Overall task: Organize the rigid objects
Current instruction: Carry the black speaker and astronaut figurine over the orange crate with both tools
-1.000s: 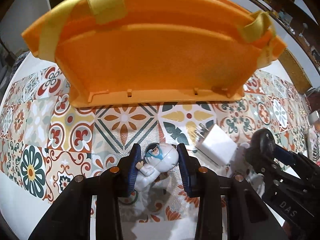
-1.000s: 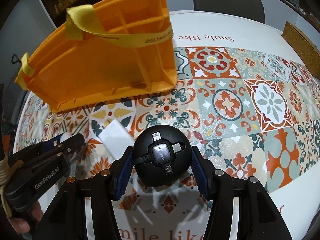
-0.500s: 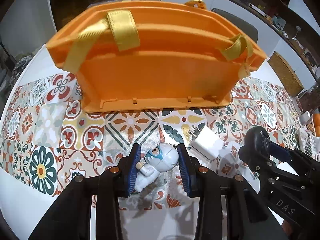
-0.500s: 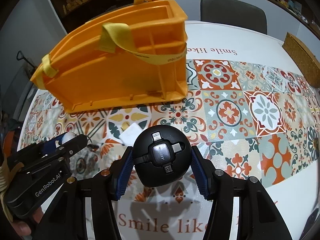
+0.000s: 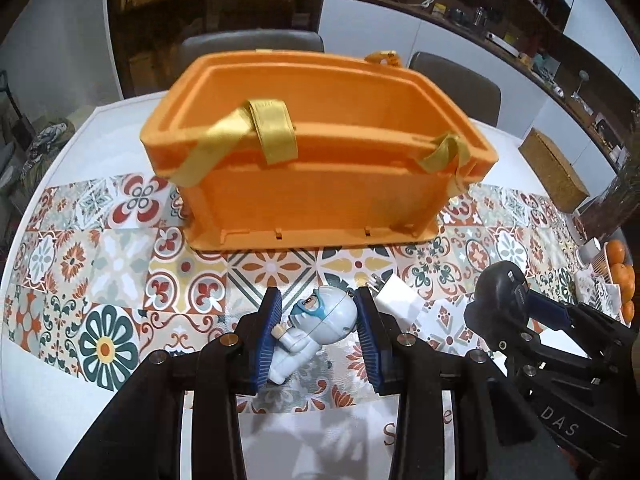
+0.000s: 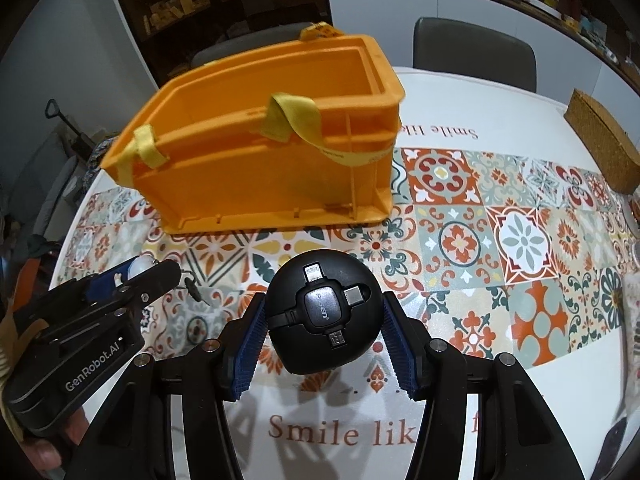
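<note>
Left gripper (image 5: 318,332) fingers are pinching a lil white astronaut figure (image 5: 316,326) above the worktop (image 5: 48,392). It's tilted, head up-right toward the orange crate (image 5: 320,184), feet down-left. Right gripper (image 6: 322,320) fingers clamp a black ball-shaped cable adapter (image 6: 323,316), plugs facing the cam, label too blurry to read. Crate's long side runs across the left view. White charger (image 5: 394,296) lies btw the two. Cloth reads "Smile lik", gripper body "GenRobot.AI", other one "DAS".

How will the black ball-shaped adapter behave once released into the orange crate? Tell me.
The black adapter is round, so it would probably roll on landing. Its glossy shell looks slippery, gripped only at its sides by the right gripper. The orange crate has tall walls that should contain it.
</note>
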### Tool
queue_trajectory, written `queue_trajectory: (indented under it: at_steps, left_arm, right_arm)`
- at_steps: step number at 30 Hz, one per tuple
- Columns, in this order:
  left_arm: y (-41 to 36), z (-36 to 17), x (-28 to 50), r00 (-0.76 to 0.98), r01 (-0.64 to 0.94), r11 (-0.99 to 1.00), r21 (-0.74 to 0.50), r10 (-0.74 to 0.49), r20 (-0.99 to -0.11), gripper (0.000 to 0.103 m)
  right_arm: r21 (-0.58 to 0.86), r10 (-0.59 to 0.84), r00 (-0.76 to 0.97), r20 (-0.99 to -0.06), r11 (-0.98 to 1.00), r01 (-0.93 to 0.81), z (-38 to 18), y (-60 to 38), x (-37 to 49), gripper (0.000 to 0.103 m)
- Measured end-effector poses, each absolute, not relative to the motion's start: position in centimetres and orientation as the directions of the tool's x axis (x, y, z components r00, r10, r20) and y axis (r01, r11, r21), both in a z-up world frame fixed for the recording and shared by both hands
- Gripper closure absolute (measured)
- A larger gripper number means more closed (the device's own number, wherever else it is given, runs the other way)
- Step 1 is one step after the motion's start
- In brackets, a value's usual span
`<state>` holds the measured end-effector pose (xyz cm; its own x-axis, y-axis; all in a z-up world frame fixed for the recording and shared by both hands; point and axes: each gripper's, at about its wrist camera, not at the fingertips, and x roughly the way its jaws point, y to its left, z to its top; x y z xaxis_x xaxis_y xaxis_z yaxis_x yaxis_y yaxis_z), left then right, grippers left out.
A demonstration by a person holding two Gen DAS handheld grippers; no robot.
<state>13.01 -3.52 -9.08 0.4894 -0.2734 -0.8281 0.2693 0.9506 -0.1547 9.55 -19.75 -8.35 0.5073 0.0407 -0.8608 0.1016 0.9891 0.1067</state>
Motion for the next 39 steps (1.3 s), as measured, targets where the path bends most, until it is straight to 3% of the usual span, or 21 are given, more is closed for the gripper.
queue_trajectory:
  at_steps: [39]
  left_arm:
    - [-2.3,2.3,15.2,0.67,0.337,0.935,-0.106,-0.317,-0.671,0.066]
  right_arm:
    - [0.114,0.047,0.675,-0.737,0.992,0.055,1.0,-17.4,12.6,0.047]
